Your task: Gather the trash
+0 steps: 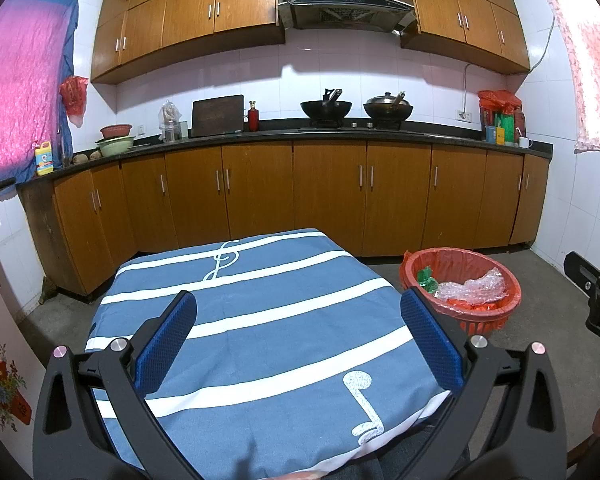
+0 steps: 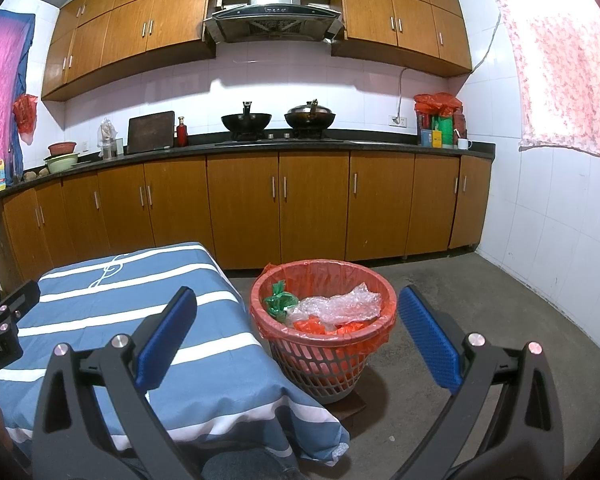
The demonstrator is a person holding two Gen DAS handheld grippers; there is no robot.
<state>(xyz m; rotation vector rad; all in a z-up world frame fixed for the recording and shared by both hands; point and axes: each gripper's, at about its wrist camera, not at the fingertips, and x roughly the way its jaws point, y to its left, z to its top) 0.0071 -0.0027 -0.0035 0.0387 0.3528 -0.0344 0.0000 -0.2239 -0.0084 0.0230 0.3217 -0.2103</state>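
Both tools gape empty: right tool (image 2: 296, 336) is nearer the bin (image 2: 323, 322) (left tool (image 1: 300, 340) faces bare tabletop (image 1: 260, 288)).

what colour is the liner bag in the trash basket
Red-orange: the liner bag is folded over the rim of the trash basket, clearest in the right wrist view.

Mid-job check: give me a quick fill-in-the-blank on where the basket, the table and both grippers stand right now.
1. The waste basket is lined with a ____ plastic bag.
2. Both the left gripper and the right gripper have their jaws ____.
3. The basket stands on the ____, beside the table.
4. The clear trash in the basket is bubble ____.

Missing words: red; open; floor; wrap
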